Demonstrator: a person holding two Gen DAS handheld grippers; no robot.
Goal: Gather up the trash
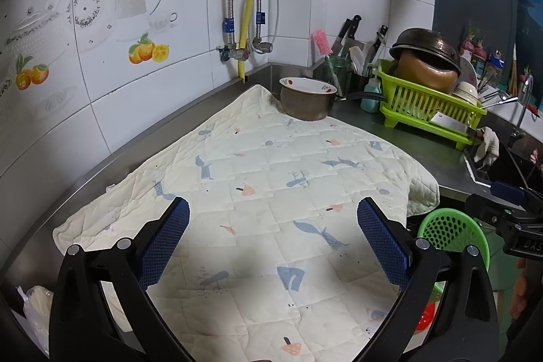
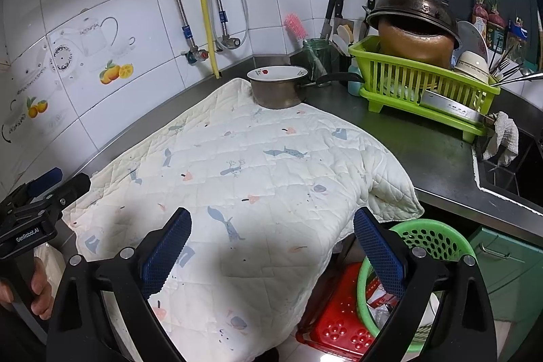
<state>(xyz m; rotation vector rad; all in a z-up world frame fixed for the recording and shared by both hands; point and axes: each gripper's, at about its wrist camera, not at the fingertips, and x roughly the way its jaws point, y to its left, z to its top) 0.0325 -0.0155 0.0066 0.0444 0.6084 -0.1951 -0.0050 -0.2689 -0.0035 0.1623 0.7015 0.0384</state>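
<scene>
Both my grippers hover over the cream quilted cloth with blue and pink animal prints [image 1: 271,178] spread on the steel counter [image 2: 424,165]: left gripper [image 1: 273,246] jaws spread wide, nothing between the blue pads; right gripper [image 2: 271,255] likewise spread and holding nothing. Trash, crumpled red-and-white wrappers [image 2: 380,299], lies inside the green perforated plastic basket [image 2: 437,240] below the counter edge, on a red plastic stool [image 2: 339,321]. A steel saucepan [image 2: 280,89] sits on the cloth's far corner, beside the lime-green dish rack [image 2: 420,80].
</scene>
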